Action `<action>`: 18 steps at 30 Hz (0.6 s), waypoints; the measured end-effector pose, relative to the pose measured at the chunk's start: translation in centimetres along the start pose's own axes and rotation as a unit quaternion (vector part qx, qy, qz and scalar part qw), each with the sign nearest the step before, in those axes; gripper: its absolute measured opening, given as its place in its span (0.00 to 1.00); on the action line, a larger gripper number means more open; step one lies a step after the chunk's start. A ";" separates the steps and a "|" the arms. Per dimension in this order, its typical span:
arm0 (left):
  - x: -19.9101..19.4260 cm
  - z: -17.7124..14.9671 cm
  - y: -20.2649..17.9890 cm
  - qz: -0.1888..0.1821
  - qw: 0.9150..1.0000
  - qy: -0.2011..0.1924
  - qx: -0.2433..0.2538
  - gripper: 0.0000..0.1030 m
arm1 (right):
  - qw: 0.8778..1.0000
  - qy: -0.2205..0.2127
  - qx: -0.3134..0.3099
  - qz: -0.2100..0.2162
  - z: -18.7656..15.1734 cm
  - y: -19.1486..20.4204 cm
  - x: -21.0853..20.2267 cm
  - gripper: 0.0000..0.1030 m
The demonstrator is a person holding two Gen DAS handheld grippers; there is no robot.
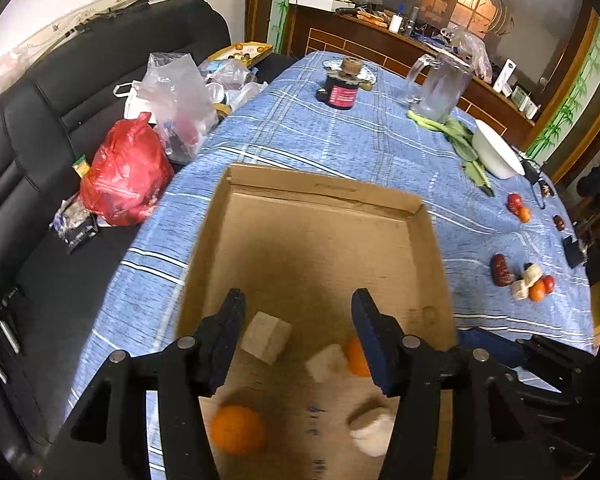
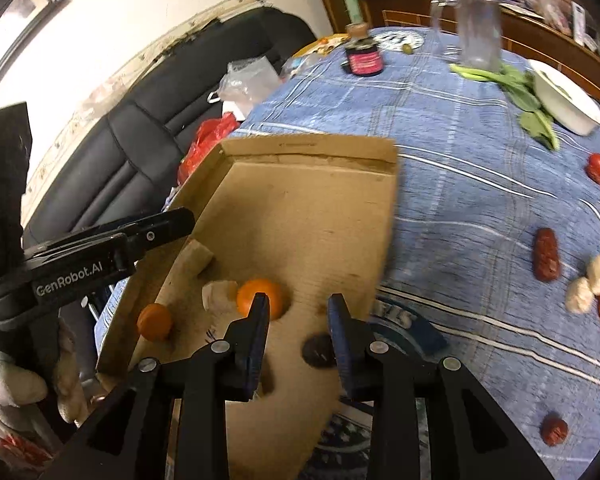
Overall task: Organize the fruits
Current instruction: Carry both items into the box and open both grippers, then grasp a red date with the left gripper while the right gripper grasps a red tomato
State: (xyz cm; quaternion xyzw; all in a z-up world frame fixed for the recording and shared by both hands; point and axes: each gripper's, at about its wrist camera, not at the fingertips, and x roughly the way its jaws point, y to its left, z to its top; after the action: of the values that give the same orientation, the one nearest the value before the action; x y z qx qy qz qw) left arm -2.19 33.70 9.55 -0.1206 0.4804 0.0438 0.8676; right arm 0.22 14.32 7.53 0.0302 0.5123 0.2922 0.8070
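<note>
The shallow brown cardboard box (image 1: pixel 324 240) sat on the blue plaid tablecloth (image 1: pixel 340 140) near the table's left edge, holding two small orange citrus fruits (image 2: pixel 260 298), a few pale cream-coloured chunks (image 1: pixel 266 336) and one dark round piece (image 2: pixel 318 350), possibly a date, though blur made that hard to judge. More fruit lay loose well apart on the cloth to the right: a wrinkled dark-red date (image 2: pixel 546 254), pale chunks and small orange and red fruits (image 1: pixel 538 290).

The left gripper (image 1: pixel 298 330) hung above the box with its jaws wide apart and nothing between them. The right gripper (image 2: pixel 298 320) hovered over the box's near right edge, jaws moderately parted and also empty.

The round citrus looked likely to roll if the light box were nudged, and the right gripper sat close enough to its wall to knock it. The box's left side also lay near the table edge, so a push that way risked tipping it toward the black leather sofa (image 1: pixel 60 140).
</note>
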 end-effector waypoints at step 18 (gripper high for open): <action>3.6 -2.0 -16.5 -0.092 0.990 0.047 0.091 0.56 | 0.976 -0.030 0.181 -0.117 -7.3 -21.8 -10.6 0.32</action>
State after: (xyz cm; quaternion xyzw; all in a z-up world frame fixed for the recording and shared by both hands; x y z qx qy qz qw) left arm 1.28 17.06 8.29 -0.0864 0.5096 -0.0862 0.8517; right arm 0.46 -10.88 5.07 0.1249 0.5321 0.0973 0.8317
